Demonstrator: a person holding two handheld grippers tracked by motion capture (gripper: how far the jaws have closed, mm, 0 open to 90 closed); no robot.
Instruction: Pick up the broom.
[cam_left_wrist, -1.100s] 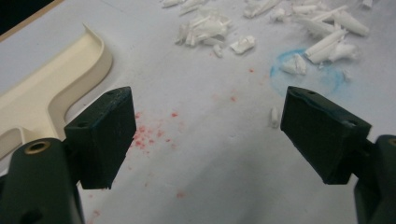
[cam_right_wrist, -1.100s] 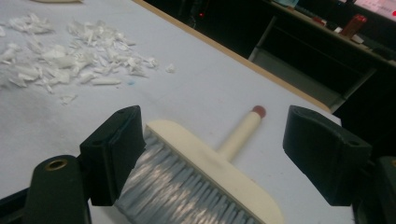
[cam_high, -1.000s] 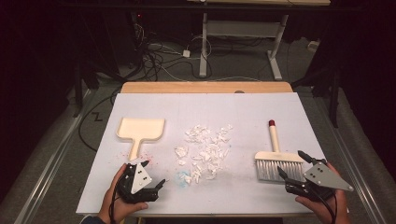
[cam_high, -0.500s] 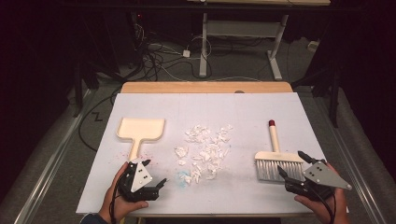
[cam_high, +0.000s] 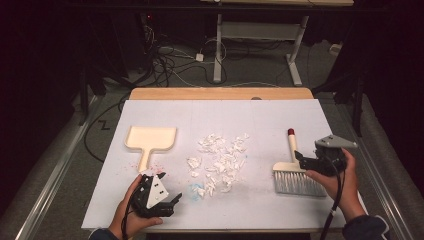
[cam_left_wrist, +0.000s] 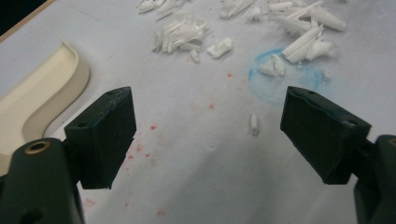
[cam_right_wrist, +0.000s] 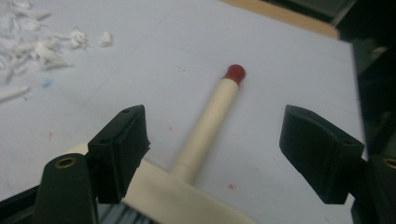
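Closest to the right gripper (cam_right_wrist: 212, 135), between its widely parted jaws, the cream handle of the brush (cam_right_wrist: 205, 128) is seen; nothing is clasped, and the handle lies on the white sheet (cam_right_wrist: 280, 70) with a clear gap to each jaw. Just below the jaws the cream back of the brush head is met, and beyond them the handle runs away to its red tip (cam_right_wrist: 234, 72). From above, the right gripper (cam_high: 306, 161) is held in the right hand (cam_high: 340, 177) directly over the join of handle and head, with the grey bristles (cam_high: 297, 182) spread toward the person. Farther off, to that gripper's left, the heap of white scraps (cam_high: 220, 160) is scattered over the middle of the sheet. Past the heap, the left gripper (cam_high: 167, 200) is held in the left hand (cam_high: 127, 215) near the table's near edge, its jaws likewise spread wide and empty above bare sheet. In the left gripper view, a single small scrap (cam_left_wrist: 253, 123) is found just ahead between the jaws, a blue ring (cam_left_wrist: 280, 74) with scraps beyond it, and the cream dustpan (cam_left_wrist: 42, 93) off to that gripper's left, its handle pointing back toward the gripper as seen from above (cam_high: 150, 140).
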